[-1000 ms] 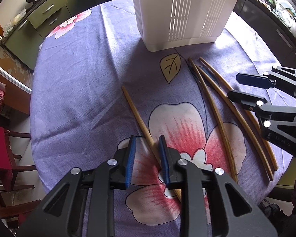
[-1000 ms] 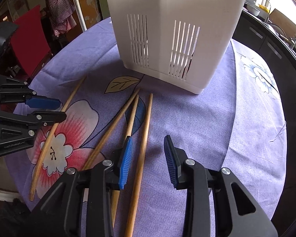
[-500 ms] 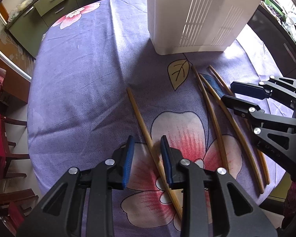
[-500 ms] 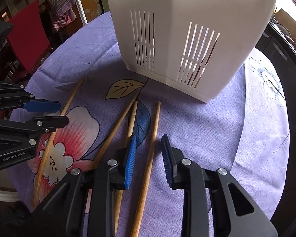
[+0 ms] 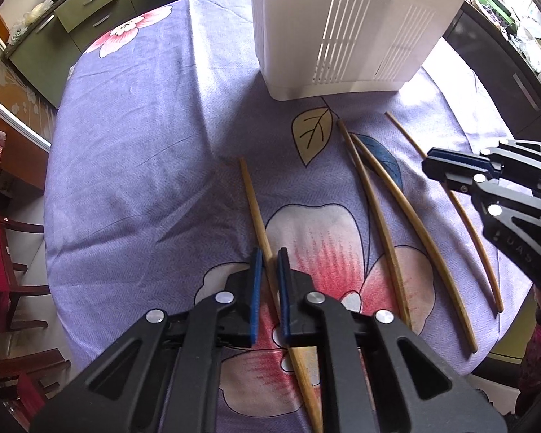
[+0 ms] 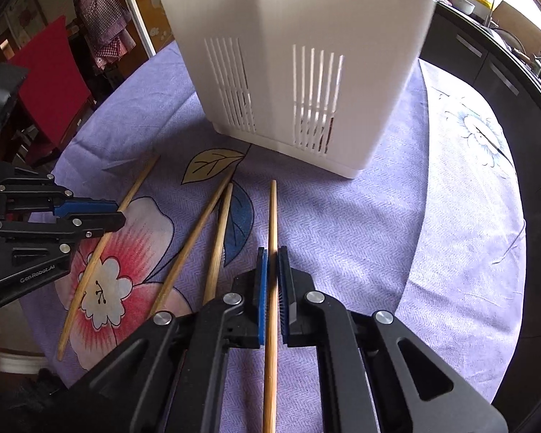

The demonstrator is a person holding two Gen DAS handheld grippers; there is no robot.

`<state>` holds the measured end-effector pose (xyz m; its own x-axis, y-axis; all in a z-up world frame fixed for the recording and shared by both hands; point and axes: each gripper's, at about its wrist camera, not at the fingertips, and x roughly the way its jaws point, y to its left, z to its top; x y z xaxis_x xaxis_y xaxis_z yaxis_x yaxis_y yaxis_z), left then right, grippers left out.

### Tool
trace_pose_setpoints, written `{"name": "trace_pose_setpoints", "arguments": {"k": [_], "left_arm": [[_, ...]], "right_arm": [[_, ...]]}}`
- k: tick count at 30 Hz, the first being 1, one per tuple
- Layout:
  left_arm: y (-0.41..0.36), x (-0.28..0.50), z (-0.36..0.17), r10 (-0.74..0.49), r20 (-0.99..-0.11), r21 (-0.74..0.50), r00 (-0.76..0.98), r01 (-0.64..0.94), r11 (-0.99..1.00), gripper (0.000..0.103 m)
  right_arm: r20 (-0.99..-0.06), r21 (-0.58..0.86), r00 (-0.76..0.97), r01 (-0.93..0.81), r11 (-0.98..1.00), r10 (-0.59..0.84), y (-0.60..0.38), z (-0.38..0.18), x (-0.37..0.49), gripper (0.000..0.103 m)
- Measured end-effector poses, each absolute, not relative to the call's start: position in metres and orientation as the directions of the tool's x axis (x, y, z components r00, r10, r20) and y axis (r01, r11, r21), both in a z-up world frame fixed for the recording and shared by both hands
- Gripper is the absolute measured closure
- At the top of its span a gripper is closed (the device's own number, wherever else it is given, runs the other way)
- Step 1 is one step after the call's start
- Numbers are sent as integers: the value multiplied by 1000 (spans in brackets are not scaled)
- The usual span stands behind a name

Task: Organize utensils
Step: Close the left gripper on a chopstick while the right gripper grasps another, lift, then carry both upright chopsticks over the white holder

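Several bamboo chopsticks lie on a purple flowered tablecloth (image 5: 133, 166) in front of a white slotted utensil holder (image 5: 342, 25), which also shows in the right wrist view (image 6: 299, 54). My left gripper (image 5: 268, 258) has its jaws nearly closed around the leftmost chopstick (image 5: 254, 209), low on the cloth. My right gripper (image 6: 273, 256) is shut on the rightmost chopstick (image 6: 272, 216). Two more chopsticks (image 5: 375, 209) lie between them. Each gripper shows in the other's view: the right gripper (image 5: 447, 173) and the left gripper (image 6: 104, 216).
Green kitchen cabinets (image 5: 90, 3) stand beyond the table at the far left. A red chair (image 6: 50, 83) stands by the table's left side. A dark counter (image 6: 494, 57) runs along the right. The round table's edge (image 5: 50, 238) is close on the left.
Both grippers closed in. The left jaws narrowed around the leftmost chopstick. The right gripper moved forward toward the holder and shut on the rightmost chopstick.
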<state>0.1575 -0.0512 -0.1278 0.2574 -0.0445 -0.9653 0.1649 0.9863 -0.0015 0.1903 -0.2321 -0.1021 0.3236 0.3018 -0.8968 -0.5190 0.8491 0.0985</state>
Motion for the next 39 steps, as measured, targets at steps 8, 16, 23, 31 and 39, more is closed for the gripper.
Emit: {"name": "trace_pose_setpoints", "arguments": {"k": [8,16,23,31,39], "left_arm": [[-43,155,-109,-52,-950,0,307,169,986,97],[-38,139,-75,-58,-923,4,381,159,987,97],[-37,121,-37,-61,-886,17,459,164,986,97],[-42,97,-3,-69,-847,30,527,178,984,97],[-45,80,17,-80,-816,33,572,185,982,97]], "right_arm": [[-814,132,445,-483,866,372,-273,-44,172,97],[-720,158,550,-464,872,423,-305,7,144,97],[-680,160,589,-462,873,436,-326,34,123,97],[-651,164,615,-458,874,445,-335,46,103,97],[-644,156,623,-461,874,444,-335,48,94,97]]}}
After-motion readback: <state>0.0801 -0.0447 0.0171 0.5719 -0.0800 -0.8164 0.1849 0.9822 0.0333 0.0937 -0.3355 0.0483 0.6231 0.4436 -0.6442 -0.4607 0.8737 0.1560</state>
